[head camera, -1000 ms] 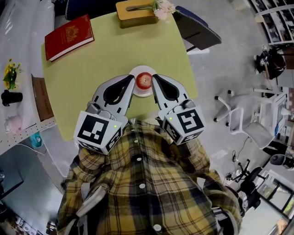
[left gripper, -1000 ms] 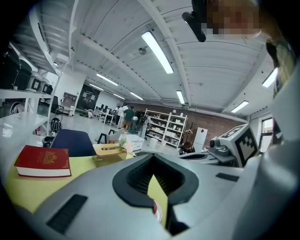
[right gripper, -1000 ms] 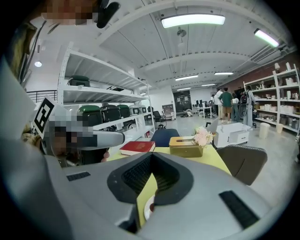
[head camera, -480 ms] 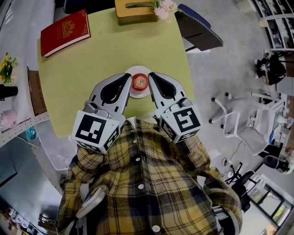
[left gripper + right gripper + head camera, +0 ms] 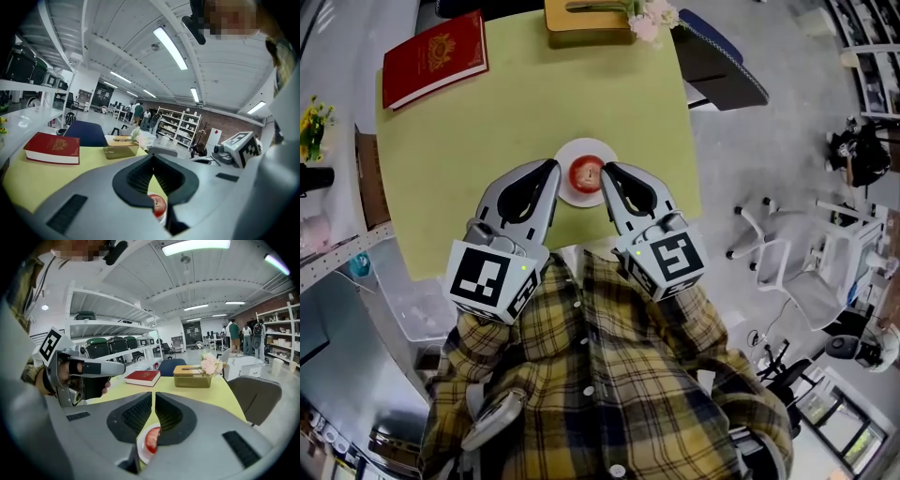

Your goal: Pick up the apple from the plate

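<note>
The apple (image 5: 585, 172) sits on a white plate (image 5: 568, 196) by the table's (image 5: 487, 122) near edge. My left hand-held gripper (image 5: 551, 169) and right hand-held gripper (image 5: 607, 172) flank it, both pressed together, empty. I should spread one wide first, then straddle the apple's widest part.

Noted left tool (image 5: 555, 168) and right tool (image 5: 605, 170) sunk lower toward table (image 5: 487, 122) than one second ago. Found right tool tip now closer against right edge of apple (image 5: 585, 175), frame centre.
</note>
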Available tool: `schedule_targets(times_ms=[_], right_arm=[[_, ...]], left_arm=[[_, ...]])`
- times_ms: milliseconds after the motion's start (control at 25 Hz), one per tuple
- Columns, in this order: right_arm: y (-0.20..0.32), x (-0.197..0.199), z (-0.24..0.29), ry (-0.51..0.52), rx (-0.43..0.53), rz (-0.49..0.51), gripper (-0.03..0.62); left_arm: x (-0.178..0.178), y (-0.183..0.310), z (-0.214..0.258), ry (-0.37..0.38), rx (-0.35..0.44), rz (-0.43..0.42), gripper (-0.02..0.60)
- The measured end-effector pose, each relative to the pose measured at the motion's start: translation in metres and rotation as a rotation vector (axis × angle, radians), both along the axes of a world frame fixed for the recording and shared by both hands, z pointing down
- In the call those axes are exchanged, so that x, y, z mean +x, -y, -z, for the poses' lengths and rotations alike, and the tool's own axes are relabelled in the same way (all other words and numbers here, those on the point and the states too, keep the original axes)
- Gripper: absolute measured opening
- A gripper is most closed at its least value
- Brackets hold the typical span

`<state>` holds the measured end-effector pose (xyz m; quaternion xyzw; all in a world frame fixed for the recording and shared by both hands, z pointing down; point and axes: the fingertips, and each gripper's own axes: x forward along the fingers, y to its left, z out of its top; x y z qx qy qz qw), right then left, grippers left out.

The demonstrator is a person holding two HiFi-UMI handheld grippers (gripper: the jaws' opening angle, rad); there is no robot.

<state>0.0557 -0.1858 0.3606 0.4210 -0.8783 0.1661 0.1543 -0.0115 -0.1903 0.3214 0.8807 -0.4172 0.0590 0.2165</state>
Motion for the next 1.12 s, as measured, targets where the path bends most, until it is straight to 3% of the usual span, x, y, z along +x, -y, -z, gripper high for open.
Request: schedule_targets(times_ms=[80,840,1120], right_arm=[[-0.003,-0.002,-0.007,0.000,-0.017,0.005,0.002],[-0.015,-0.005,-0.080,-0.037,-0.095,0.059,0.301],[-0.014,-0.006,-0.108,-0.073,-0.113,0.042,0.358]], left_arm=[[-0.001,0.000,-0.008,0.002,-0.009,-0.002,0.006],[0.011,-0.015,-0.060,0.030,-0.109,-0.036,0.006],[0.004,-0.019,-0.075,0.042,-0.148,-0.027,0.006]])
